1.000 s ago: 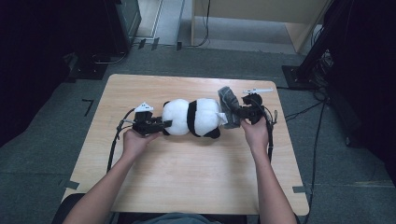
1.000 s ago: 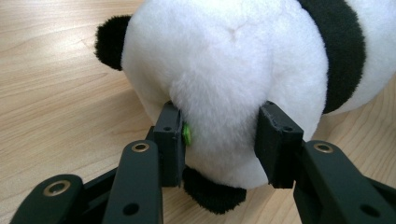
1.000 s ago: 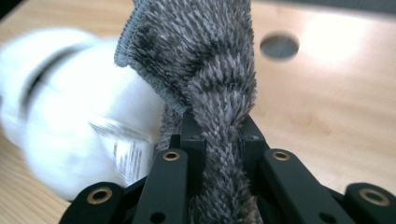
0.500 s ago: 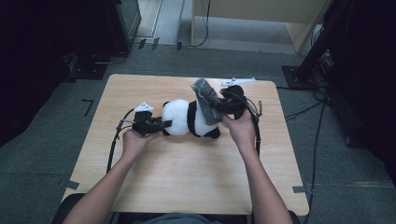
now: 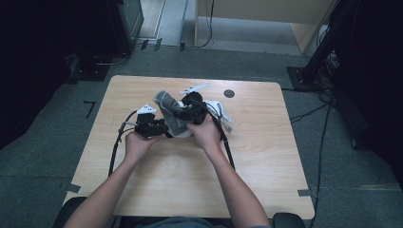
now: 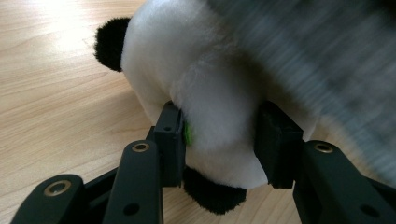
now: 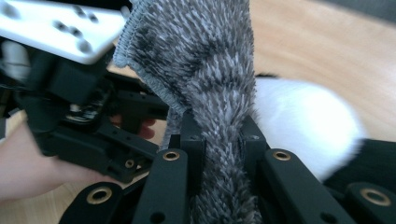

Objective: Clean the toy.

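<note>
A black-and-white panda plush [image 5: 216,108] lies on the wooden table [image 5: 266,156], largely covered by my hands. My left gripper [image 5: 164,129] is shut on it. In the left gripper view the pads [image 6: 170,135] squeeze a white limb of the panda [image 6: 187,56]. My right gripper [image 5: 177,113] is shut on a grey fuzzy cloth [image 5: 165,103] and holds it over the panda's left end, just above the left gripper. In the right gripper view the cloth [image 7: 205,60] rises from between the jaws of the right gripper [image 7: 223,135]. There the left gripper [image 7: 79,116] is at the left and the white panda [image 7: 303,126] at the right.
A small dark round mark [image 5: 229,93] sits on the table near its far edge. Cables trail from both grippers across the tabletop. Black equipment stands [image 5: 332,52] and a wooden cabinet [image 5: 266,14] are on the floor beyond the table.
My right gripper has carried the grey cloth leftward from the panda's right end, across the panda to above the left gripper. The left gripper has kept its grip and stayed put.
</note>
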Demonstrator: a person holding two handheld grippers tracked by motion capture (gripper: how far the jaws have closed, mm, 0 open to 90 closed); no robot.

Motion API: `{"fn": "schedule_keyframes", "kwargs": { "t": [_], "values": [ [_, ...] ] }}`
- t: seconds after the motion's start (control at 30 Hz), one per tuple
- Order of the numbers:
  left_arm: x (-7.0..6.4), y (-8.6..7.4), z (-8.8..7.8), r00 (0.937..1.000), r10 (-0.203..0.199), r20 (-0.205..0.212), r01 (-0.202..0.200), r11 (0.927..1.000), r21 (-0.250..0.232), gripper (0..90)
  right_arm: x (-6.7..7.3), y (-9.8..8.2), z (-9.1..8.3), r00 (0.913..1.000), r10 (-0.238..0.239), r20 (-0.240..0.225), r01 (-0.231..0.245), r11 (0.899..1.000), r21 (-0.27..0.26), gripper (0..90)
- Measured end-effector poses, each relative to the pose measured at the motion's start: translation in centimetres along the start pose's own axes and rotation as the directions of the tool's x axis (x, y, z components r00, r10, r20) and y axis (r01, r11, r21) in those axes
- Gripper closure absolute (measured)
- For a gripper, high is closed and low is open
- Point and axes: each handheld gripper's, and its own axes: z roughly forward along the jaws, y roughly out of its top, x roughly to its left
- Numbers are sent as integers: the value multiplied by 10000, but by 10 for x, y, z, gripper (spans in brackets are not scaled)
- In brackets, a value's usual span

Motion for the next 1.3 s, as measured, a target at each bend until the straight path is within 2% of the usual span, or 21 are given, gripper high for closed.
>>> {"fn": "schedule_keyframes", "kwargs": {
  "t": [0.1, 0.17, 0.23, 0.37, 0.67, 0.9, 1.1, 1.3],
  "values": [
    [0, 0, 0, 10000, -49, -79, 50, 9999, 91, 566, -2, -4, 17, 9999, 128, -38, -127, 9993, 346, 780],
    [0, 0, 1, 9998, -37, -174, 39, 9999, 110, 546, -5, -8, 21, 9997, 223, -88, -220, 9993, 287, 778],
    [-2, 1, 1, 9990, 219, -377, -214, 9997, 145, 513, -7, -9, 19, 9995, 288, -104, -286, 9993, 245, 778],
    [-3, 1, 2, 9989, 184, -440, -180, 9998, 97, 457, -9, -9, 11, 9997, 253, 69, -254, 9994, 216, 775],
    [3, 1, 2, 9999, -120, 12, 120, 9999, -58, 399, -18, -14, -9, 9990, 160, 418, -171, 9995, 261, 775],
    [2, 1, 2, 9999, -25, -101, 24, 9999, -111, 372, -36, -22, -28, 9967, 557, 586, -561, 9984, 45, 769],
    [4, 1, 2, 9998, -207, -2, 207, 9998, -62, 363, -39, -26, -47, 9950, 394, 918, -391, 9992, -60, 767],
    [4, 1, 2, 9998, -186, 13, 187, 9998, -75, 360, -54, -33, -66, 9919, 675, 1072, -644, 9974, -319, 766]
  ]
}}
